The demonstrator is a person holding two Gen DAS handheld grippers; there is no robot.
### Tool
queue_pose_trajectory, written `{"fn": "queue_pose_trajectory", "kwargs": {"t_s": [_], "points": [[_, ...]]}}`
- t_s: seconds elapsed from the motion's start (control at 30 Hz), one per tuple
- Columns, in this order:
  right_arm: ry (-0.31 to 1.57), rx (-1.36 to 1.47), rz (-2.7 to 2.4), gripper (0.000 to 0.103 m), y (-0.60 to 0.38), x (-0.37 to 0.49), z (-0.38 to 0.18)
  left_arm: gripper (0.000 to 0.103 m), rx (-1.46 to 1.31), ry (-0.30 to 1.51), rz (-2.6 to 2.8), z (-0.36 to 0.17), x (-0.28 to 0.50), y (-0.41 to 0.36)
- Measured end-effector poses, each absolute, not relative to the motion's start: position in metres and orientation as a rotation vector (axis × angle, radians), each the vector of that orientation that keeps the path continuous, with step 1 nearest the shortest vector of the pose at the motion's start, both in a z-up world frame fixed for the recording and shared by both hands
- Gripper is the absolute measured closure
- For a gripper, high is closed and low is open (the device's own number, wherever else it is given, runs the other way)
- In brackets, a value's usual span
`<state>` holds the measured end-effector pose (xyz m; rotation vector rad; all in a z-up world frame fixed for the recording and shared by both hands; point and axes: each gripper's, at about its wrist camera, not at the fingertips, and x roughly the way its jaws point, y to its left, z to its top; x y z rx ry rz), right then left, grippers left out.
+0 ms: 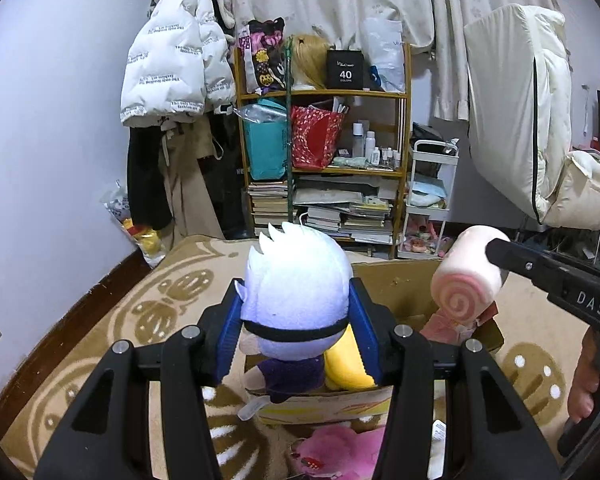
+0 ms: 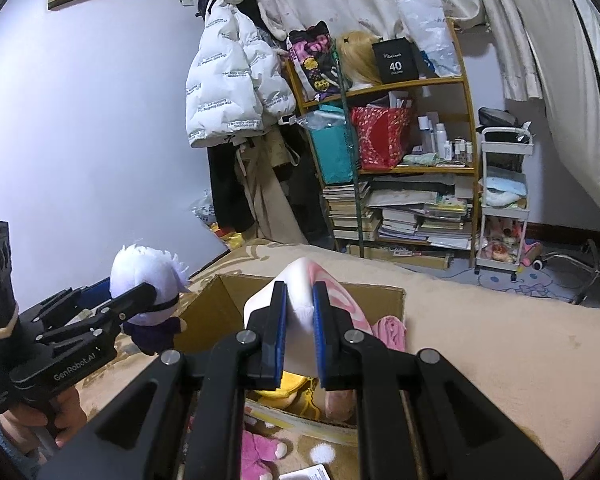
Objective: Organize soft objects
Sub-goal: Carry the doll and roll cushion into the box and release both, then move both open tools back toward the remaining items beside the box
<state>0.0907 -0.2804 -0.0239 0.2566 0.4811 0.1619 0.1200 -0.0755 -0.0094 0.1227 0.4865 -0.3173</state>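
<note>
My left gripper (image 1: 296, 312) is shut on a white-haired plush doll (image 1: 296, 280) with a black headband and purple body, held above the near edge of an open cardboard box (image 1: 396, 280). It also shows in the right wrist view (image 2: 148, 276). My right gripper (image 2: 300, 312) is shut on a pink-and-white swirl roll plush (image 2: 324, 292), held over the box (image 2: 220, 312). The roll plush also shows in the left wrist view (image 1: 468, 276). A yellow plush (image 1: 346, 364) and a pink plush (image 2: 390, 330) lie inside the box.
A pink plush (image 1: 336, 452) lies on the patterned beige rug (image 1: 172, 304) in front of the box. A wooden shelf (image 1: 324, 140) with books and bags stands behind, with a white trolley (image 1: 432, 200) beside it. Coats hang at the left wall.
</note>
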Motion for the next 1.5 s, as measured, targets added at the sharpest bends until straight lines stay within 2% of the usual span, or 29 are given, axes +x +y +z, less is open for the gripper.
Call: {"fn": "queue_pose_trajectory", "kwargs": {"t_s": [0.3,0.53,0.6,0.9,1.1,1.37,1.5], "points": [[0.509,0.252,0.197,0.089,-0.276,0.096,-0.035,0.051,0.173,0.53,-0.332,-0.026,0.126,-0.083],[0.576,0.252,0.194,0.088,-0.274,0.103,-0.051,0.045,0.185,0.549,-0.315,-0.03,0.126,-0.086],[0.587,0.248,0.195,0.085,-0.273,0.103,-0.053,0.035,0.181,0.552,-0.313,-0.031,0.126,-0.084],[0.6,0.232,0.173,0.081,-0.27,0.096,-0.054,0.016,0.149,0.591,-0.265,-0.026,0.119,-0.073],[0.585,0.241,0.159,0.059,-0.269,0.079,-0.043,0.007,0.124,0.623,-0.227,-0.018,0.111,-0.057],[0.578,0.257,0.113,0.01,-0.271,0.053,-0.03,0.006,0.113,0.661,-0.242,-0.001,0.087,-0.043],[0.591,0.284,0.106,0.001,-0.274,0.04,-0.025,0.004,0.131,0.691,-0.243,0.005,0.072,-0.04]]}}
